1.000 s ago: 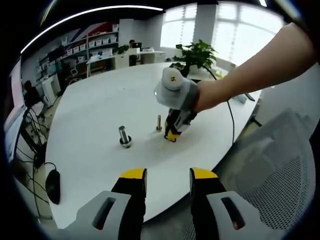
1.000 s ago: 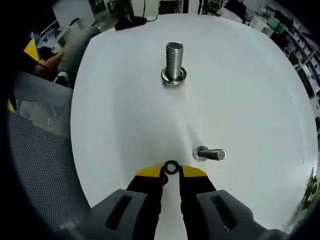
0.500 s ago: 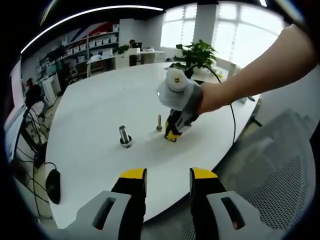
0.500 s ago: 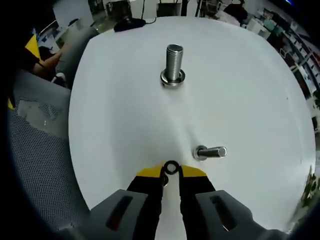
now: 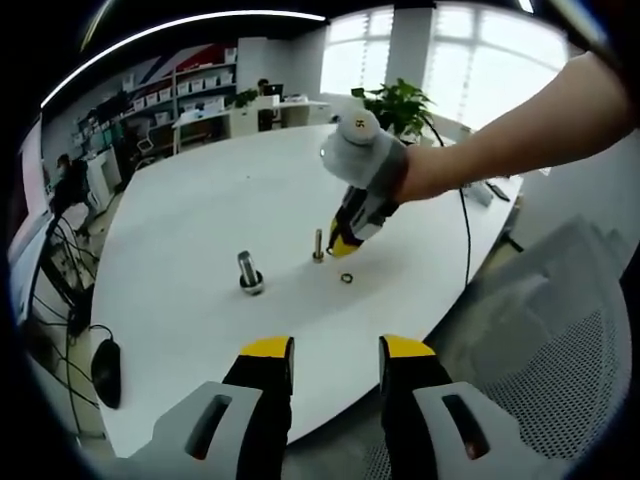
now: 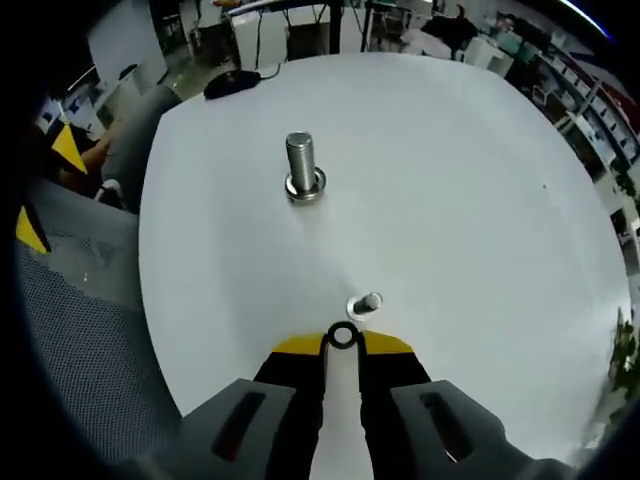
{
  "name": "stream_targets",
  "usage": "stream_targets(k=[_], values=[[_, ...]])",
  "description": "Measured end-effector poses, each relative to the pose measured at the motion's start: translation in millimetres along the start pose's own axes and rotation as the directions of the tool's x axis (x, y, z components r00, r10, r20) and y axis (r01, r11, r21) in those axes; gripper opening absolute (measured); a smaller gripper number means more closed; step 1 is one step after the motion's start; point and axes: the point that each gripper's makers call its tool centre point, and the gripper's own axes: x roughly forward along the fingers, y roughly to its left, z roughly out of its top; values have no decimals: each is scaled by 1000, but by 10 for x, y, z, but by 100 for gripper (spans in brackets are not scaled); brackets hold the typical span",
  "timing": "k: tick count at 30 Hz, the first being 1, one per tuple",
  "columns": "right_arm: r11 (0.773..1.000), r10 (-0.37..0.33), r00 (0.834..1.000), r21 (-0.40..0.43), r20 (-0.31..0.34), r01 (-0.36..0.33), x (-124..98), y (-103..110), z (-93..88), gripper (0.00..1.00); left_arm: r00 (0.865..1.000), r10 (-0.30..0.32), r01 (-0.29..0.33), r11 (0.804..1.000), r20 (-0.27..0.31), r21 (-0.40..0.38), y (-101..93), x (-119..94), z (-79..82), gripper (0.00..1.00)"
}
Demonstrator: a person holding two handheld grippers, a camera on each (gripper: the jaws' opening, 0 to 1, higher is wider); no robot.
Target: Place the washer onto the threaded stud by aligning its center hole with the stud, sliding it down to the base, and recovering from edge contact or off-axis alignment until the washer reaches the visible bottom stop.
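Now right gripper (image 6: pixel 343 347) fingers pinching the washer (image 6: pixel 343 336) just above the thin stud (image 6: pixel 366 303), thick bolt (image 6: pixel 304 168) well beyond it on the white surface (image 6: pixel 470 200), second washer (image 5: pixel 346 278) lying beside the stud, left gripper (image 5: pixel 335 365) fingers apart, empty

L view: right gripper (image 5: pixel 344 243) tips too small to tell if anything's pinched. Small ring (image 5: pixel 346 278) on table (image 5: pixel 180 250) just below them, washer or not, can't tell. Person's arm (image 5: pixel 520 130) cut off by right edge. Thin stud (image 5: pixel 318 245): thread too small to read. R view: washer (image 6: pixel 343 336) lower part hidden betw. jaw tips; stud seen near end-on, base mostly hidden. Chair (image 6: pixel 70 330) cut off at left.
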Motion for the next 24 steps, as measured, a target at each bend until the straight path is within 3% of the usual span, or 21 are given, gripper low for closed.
stream_targets(k=[11, 24], values=[[999, -47, 998, -11, 49, 47, -195, -100, 104, 14, 1000, 2, -2, 1000, 3, 3, 0, -9, 6, 32], [998, -55, 995, -28, 89, 58, -288, -114, 227, 14, 1000, -2, 2, 1000, -4, 6, 5, 10, -10, 32]])
